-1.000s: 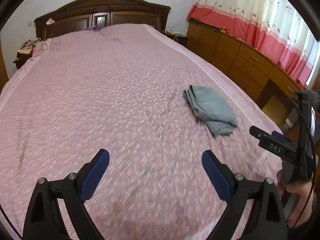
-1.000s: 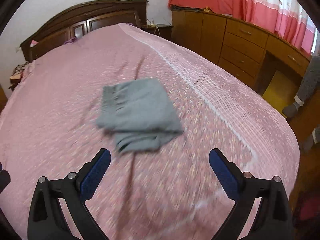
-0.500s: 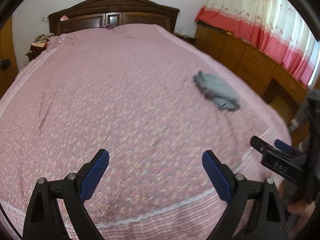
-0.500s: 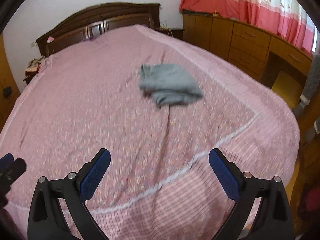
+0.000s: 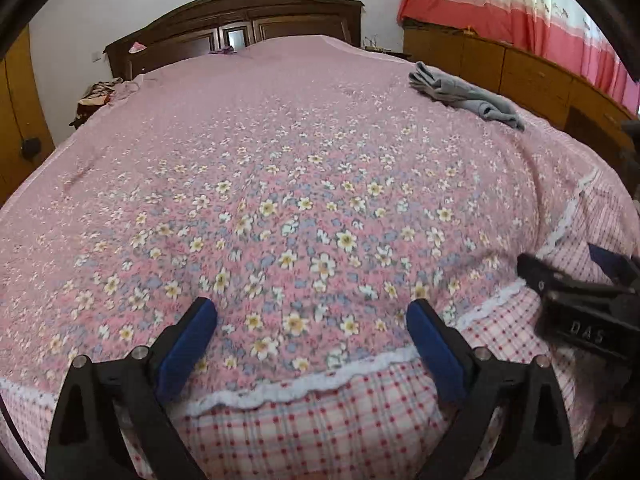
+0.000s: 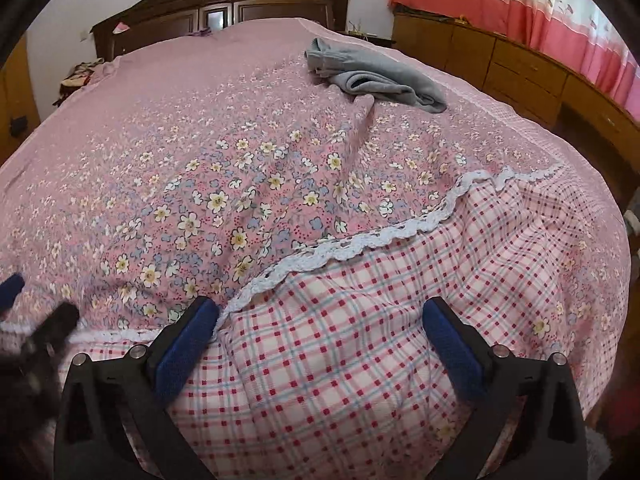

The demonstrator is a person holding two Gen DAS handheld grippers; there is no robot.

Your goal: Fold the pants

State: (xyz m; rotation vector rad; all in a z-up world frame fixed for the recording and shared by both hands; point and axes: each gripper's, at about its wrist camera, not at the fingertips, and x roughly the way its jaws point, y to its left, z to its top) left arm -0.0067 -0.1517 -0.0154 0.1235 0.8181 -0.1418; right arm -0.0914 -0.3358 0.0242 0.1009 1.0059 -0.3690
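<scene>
The grey pants (image 5: 466,94) lie folded in a small bundle on the far right part of the pink floral bedspread (image 5: 280,160). They also show in the right wrist view (image 6: 376,76), far ahead. My left gripper (image 5: 312,334) is open and empty, low over the bed's foot edge. My right gripper (image 6: 320,334) is open and empty, over the checked border at the foot of the bed. The right gripper's body shows at the right edge of the left wrist view (image 5: 580,304). Both grippers are far from the pants.
A dark wooden headboard (image 5: 240,20) stands at the far end. Wooden drawers (image 6: 520,68) run along the right wall under red and white curtains (image 6: 520,4). Clothes lie heaped at the far left corner (image 5: 96,94). A white lace trim (image 6: 360,244) marks the bedspread's checked border.
Both grippers have pulled back from the pants toward the foot of the bed and dropped lower. The pants stay in place on the bed. Both grippers stay open.
</scene>
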